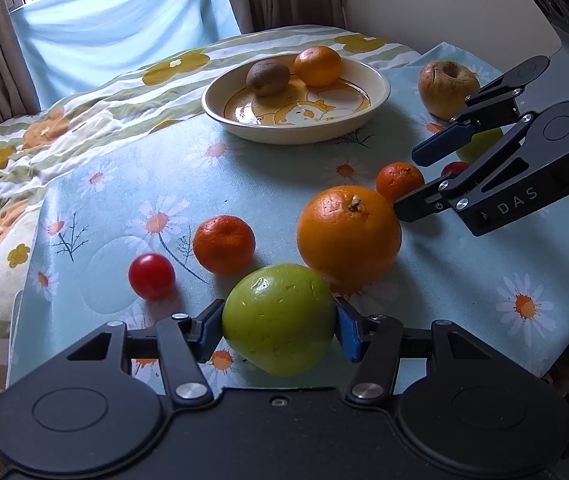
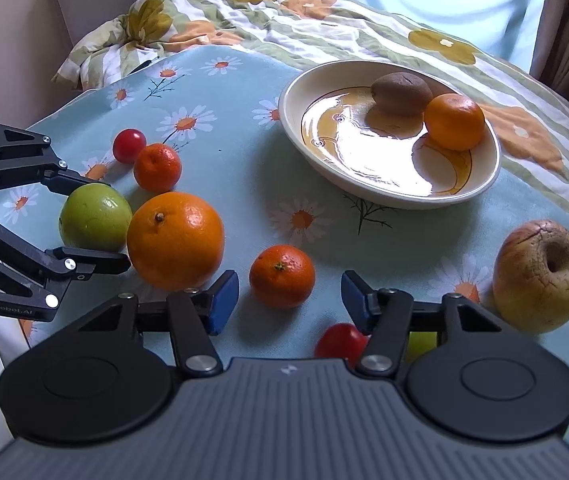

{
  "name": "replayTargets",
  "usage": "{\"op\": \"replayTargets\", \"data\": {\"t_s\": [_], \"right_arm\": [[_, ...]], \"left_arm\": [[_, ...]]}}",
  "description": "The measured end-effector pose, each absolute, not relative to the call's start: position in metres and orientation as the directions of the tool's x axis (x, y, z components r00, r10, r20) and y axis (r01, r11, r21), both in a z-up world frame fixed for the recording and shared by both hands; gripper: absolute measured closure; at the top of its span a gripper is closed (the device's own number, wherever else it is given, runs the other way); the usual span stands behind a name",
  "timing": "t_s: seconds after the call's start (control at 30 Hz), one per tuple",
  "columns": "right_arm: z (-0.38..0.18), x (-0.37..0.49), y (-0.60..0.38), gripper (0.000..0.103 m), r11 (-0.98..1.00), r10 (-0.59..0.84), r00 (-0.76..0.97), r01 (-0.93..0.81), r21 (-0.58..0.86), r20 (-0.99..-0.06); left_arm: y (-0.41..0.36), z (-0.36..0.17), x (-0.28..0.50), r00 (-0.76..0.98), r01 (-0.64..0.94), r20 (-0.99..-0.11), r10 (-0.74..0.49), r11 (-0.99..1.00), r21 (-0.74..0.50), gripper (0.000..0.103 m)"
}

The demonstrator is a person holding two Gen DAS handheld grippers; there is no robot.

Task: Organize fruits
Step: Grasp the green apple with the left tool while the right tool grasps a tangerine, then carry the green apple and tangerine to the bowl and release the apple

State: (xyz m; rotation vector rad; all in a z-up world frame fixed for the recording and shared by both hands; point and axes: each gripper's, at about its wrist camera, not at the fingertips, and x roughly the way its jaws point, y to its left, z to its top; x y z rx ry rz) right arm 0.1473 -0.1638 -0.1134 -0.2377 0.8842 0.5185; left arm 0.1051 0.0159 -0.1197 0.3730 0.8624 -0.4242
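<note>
My left gripper [image 1: 278, 326] is shut on a green apple [image 1: 278, 320], which also shows in the right wrist view [image 2: 94, 216]. A large orange [image 1: 348, 234] sits just behind it. My right gripper [image 2: 290, 296] is open, with a small mandarin [image 2: 282, 276] between and just beyond its fingertips. The cream bowl [image 1: 376, 94] holds a kiwi [image 1: 267, 77] and a mandarin [image 1: 318, 66]. Another mandarin [image 1: 223, 244] and a red tomato [image 1: 151, 276] lie on the cloth left of the orange.
A wrinkled yellow apple [image 2: 538, 276] sits at the right. A second red tomato [image 2: 340, 342] and a green fruit [image 2: 420, 344] lie partly hidden under my right gripper. A flowered quilt [image 2: 244, 12] lies behind the daisy tablecloth [image 2: 244, 184].
</note>
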Motion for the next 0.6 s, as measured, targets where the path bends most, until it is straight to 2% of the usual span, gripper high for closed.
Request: {"op": "replayTargets", "data": {"t_s": [0.23, 0.27, 0.3, 0.6], "right_arm": [[-0.118, 0.15, -0.162, 0.038, 0.844, 0.337, 0.514, -0.537, 0.01, -0.789], [-0.118, 0.15, -0.162, 0.042, 0.842, 0.341, 0.511, -0.539, 0.015, -0.789], [-0.119, 0.15, -0.162, 0.051, 0.84, 0.347, 0.506, -0.542, 0.021, -0.789], [-0.11, 0.145, -0.164, 0.052, 0.83, 0.382, 0.515, -0.556, 0.04, -0.767]], "left_arm": [[0.018, -0.12, 0.104, 0.583, 0.487, -0.791, -0.187, 0.859, 0.156, 0.042], [0.018, -0.12, 0.104, 0.584, 0.484, -0.791, -0.184, 0.861, 0.157, 0.042], [0.019, -0.12, 0.103, 0.585, 0.481, -0.791, -0.181, 0.862, 0.158, 0.042], [0.016, -0.111, 0.094, 0.616, 0.428, -0.772, -0.158, 0.89, 0.159, 0.042]]}}
